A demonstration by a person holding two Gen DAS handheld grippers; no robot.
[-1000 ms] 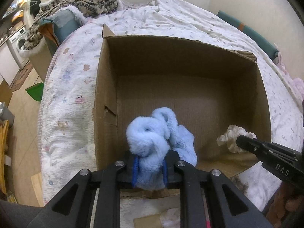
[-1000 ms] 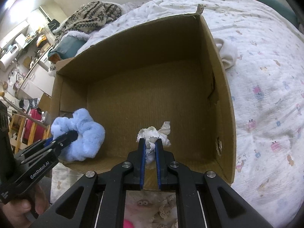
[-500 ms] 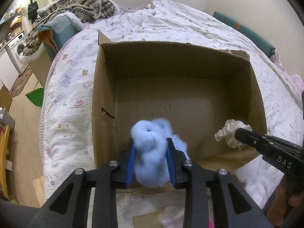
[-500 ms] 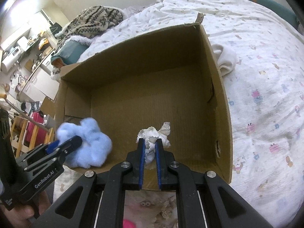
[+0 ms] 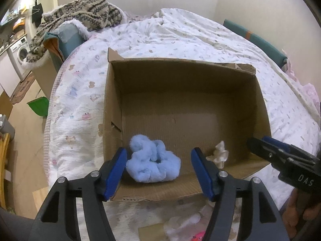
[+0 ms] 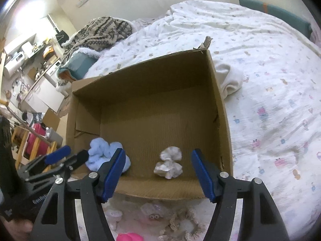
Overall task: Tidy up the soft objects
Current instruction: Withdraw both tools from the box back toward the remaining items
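An open cardboard box (image 5: pixel 262 108) (image 6: pixel 220 104) sits on the bed. A fluffy light-blue soft toy (image 5: pixel 153 163) (image 6: pixel 103 156) lies on the box floor by the near-left corner. My left gripper (image 5: pixel 159 167) hangs over it with its jaws opening, pads apart from the toy. A small cream crumpled cloth (image 6: pixel 169 163) (image 5: pixel 218 154) lies on the floor near the front wall. Above it my right gripper (image 6: pixel 158 169) has its jaws opening, touching nothing.
The bed (image 5: pixel 180 40) has a white printed quilt. A knitted patterned blanket (image 5: pixel 88 12) lies on a teal chest at the back left. A white cloth (image 6: pixel 230 78) lies right of the box. More soft toys, one pink (image 6: pixel 129 237), lie in front of the box.
Both grippers have let go: the blue toy and the cream cloth dropped from the pads onto the box floor. The right gripper rose a little.
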